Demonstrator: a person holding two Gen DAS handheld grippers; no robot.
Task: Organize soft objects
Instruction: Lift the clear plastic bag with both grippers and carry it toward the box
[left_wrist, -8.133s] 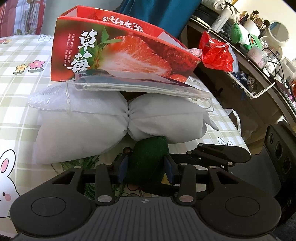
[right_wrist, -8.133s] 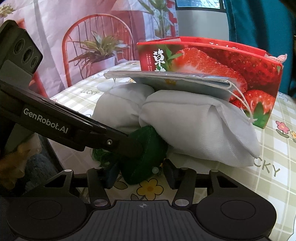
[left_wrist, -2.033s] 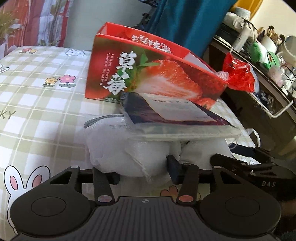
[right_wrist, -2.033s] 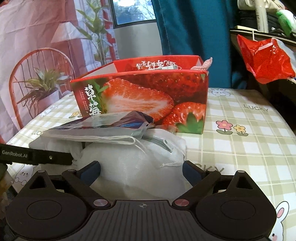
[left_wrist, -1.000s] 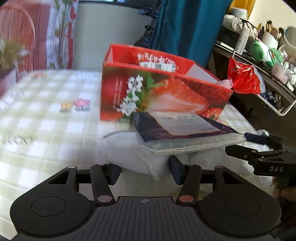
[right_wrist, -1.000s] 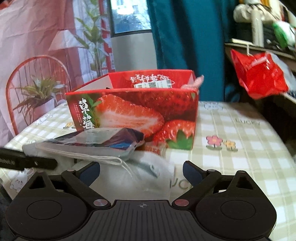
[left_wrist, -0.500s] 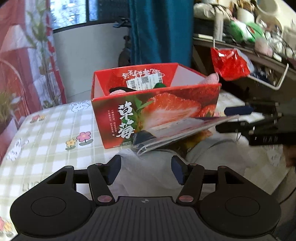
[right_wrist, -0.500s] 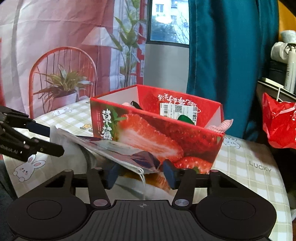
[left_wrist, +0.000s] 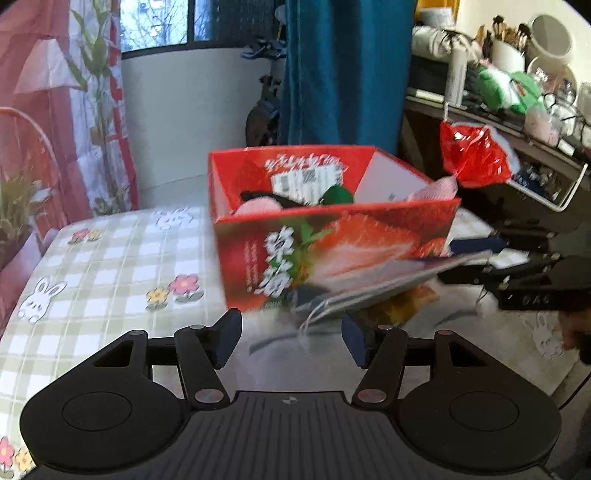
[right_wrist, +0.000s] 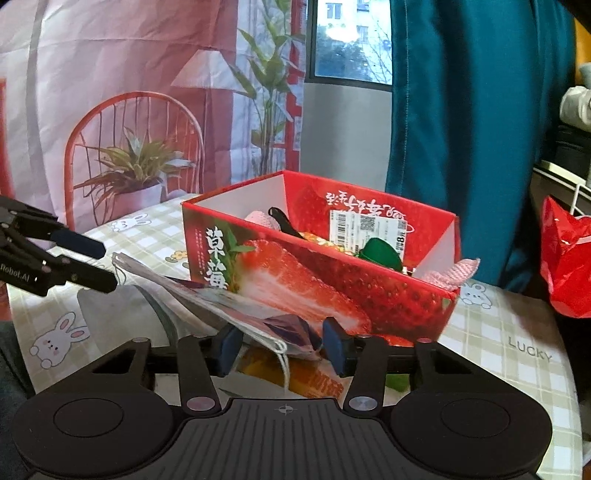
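The red strawberry box (left_wrist: 332, 236) (right_wrist: 317, 273) stands open on the checked tablecloth, with pink cloth and a green soft item (right_wrist: 382, 251) inside. My left gripper (left_wrist: 291, 334) and my right gripper (right_wrist: 282, 341) are each shut on an end of a white mesh bag (left_wrist: 295, 347) (right_wrist: 110, 310), held raised in front of the box. A flat plastic packet (left_wrist: 388, 280) (right_wrist: 221, 306) lies on top of the bag. Each gripper shows in the other's view, the left one (right_wrist: 88, 262) and the right one (left_wrist: 517, 266).
A red plastic bag (left_wrist: 472, 158) (right_wrist: 569, 262) hangs by a cluttered shelf (left_wrist: 517, 122) on the right. A teal curtain (right_wrist: 461, 129) and a window are behind the table. A plant backdrop (right_wrist: 129, 166) is at the left.
Both grippers have risen with the white bag and packet. The box's open top and its contents now show from higher up.
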